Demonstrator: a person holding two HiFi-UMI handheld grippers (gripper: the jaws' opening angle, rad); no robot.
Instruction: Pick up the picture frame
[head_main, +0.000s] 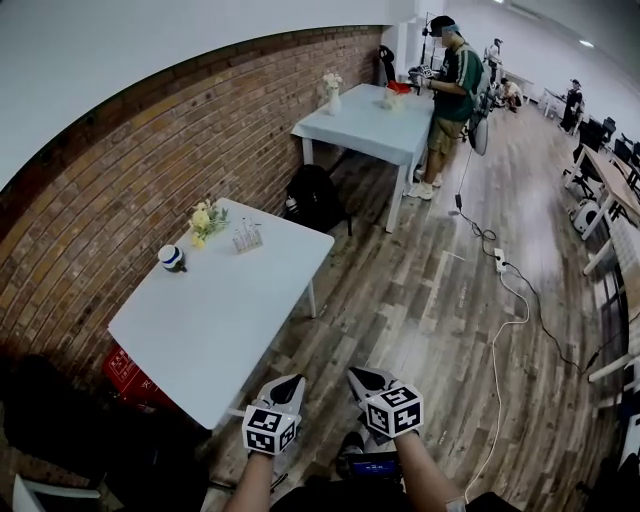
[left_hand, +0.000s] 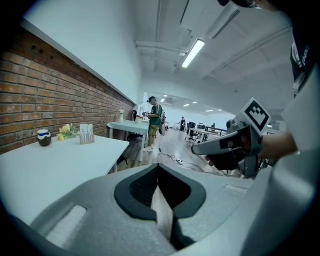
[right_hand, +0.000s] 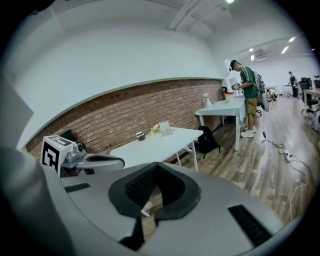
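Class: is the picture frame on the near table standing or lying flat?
Standing: the picture frame rises on edge from the white table, beside the yellow flowers.

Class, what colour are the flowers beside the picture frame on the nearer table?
Yellow. The flowers show best in the head view.

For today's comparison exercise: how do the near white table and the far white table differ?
The near white table holds yellow flowers, a small picture frame and a dark cup; the far white table holds a white vase. Another person stands at the far table, not the near. Both stand beside the brick wall.
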